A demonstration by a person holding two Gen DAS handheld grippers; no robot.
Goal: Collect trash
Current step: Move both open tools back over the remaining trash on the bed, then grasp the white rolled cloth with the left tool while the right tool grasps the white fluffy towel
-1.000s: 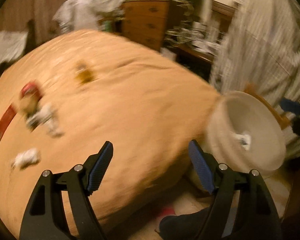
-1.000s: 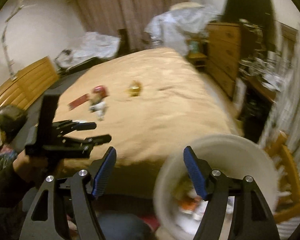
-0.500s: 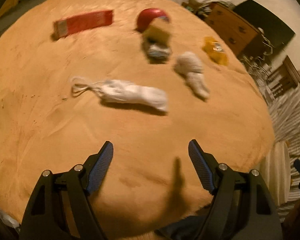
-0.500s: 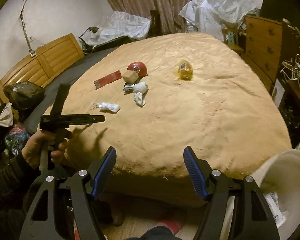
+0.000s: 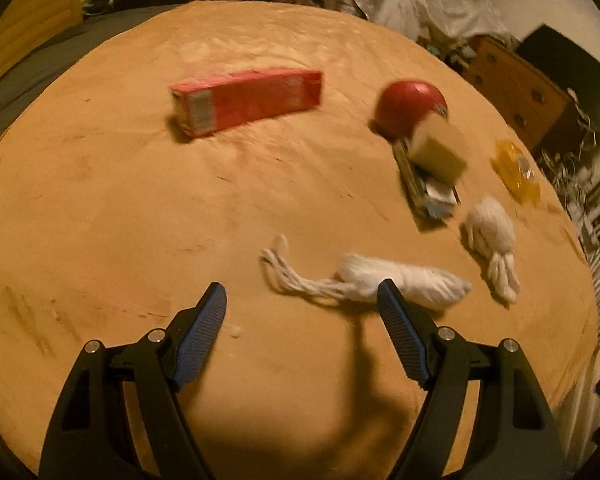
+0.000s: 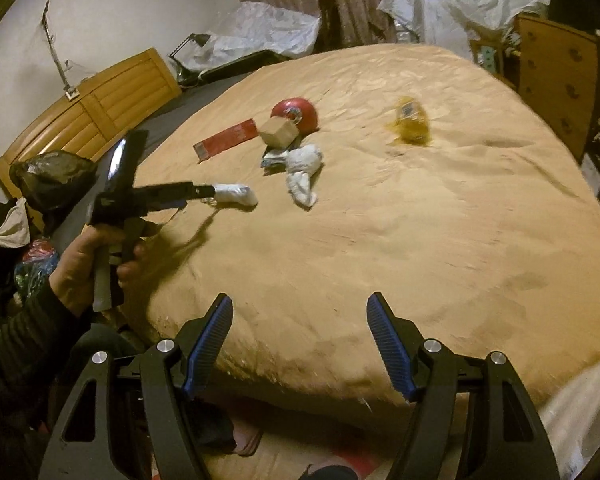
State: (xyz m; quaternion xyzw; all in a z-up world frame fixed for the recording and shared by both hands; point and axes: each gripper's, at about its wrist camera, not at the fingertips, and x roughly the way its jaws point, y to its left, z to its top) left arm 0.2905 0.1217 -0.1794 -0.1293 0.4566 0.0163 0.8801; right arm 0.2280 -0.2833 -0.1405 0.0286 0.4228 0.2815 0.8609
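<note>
Trash lies on the tan bed cover (image 5: 140, 220). A rolled white tissue with a stringy tail (image 5: 404, 280) lies just ahead of my open, empty left gripper (image 5: 302, 320); it also shows in the right wrist view (image 6: 236, 194). Beyond are a second crumpled white tissue (image 5: 492, 236), a red box (image 5: 248, 100), a red round container (image 5: 408, 104), a tan cube (image 5: 436, 148) on a flat wrapper (image 5: 432, 196), and a yellow wrapper (image 5: 516, 170). My right gripper (image 6: 300, 340) is open and empty over the bed's near edge. The left gripper (image 6: 204, 192) shows there, reaching the tissue.
A white bin's rim (image 6: 580, 400) stands at the bed's near right corner. A wooden headboard (image 6: 88, 108) is at left, a wooden dresser (image 6: 560, 76) at right. Plastic-covered heaps (image 6: 260, 28) lie behind the bed. A dark bag (image 6: 52, 184) sits at left.
My left gripper swung from the bin to the bed and closed in on the rolled tissue. My right gripper turned from the bin toward the bed. Both stayed open.
</note>
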